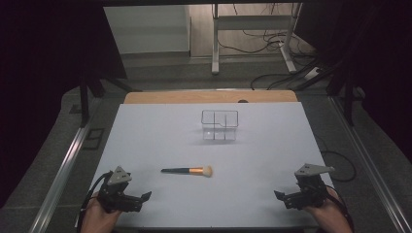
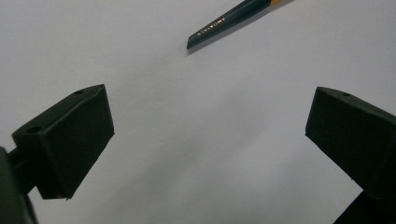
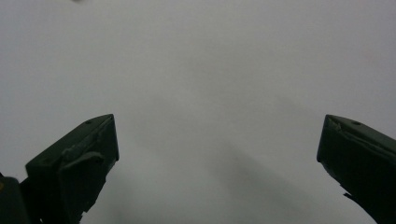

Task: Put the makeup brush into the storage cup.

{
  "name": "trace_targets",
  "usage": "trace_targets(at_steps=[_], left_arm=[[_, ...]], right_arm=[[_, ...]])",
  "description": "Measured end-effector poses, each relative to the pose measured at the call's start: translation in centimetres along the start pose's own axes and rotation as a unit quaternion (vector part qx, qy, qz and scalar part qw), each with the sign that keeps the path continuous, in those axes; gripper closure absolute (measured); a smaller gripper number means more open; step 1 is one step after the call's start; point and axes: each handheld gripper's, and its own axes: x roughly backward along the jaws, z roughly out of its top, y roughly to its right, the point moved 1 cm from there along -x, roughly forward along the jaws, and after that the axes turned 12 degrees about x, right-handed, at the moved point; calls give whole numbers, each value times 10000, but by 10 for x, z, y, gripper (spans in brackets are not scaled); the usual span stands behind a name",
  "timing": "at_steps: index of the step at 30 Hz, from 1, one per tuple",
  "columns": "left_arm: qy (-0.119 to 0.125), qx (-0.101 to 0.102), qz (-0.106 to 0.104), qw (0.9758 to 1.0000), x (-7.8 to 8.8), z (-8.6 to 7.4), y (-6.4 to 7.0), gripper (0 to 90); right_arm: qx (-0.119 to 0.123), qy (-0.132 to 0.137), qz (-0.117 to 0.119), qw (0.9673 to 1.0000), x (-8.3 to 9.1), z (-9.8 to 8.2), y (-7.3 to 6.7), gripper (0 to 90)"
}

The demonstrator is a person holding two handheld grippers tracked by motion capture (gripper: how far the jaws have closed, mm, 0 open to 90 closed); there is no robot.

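Resting near the front corners of the desk [image 1: 145, 126]: left gripper [image 1: 137, 201] and right gripper [image 1: 286, 199], both spread wide, holding nothing. Midway between them, a little farther in: makeup brush [image 1: 187, 171], lying flat; likely light, stiff handle, soft bristles; best gripped mid-handle. Toward the far edge: clear divided organizer [image 1: 219, 125], upright.

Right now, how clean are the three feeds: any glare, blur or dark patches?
High view: table evenly lit, surroundings very dark, makeup brush sharp. Left gripper view: brush handle crisp with a soft shadow, near fingers slightly soft. Right gripper view: dim, grey, low contrast, fingers blurred.
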Motion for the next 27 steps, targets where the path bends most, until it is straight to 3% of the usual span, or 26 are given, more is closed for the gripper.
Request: trace_targets(at_steps=[7,13,27], left_arm=[[-161,28,142,9998,-4,4,2,16],[-230,94,146,9996,-6,5,2,12],[-427,-59,143,9990,-11,15,3,0]], right_arm=[[-24,11,28,10000,0,1,-1,0],[-2,-14,51,10000,-1,1,-1,0],[21,-57,74,10000,-4,1,-2,0]])
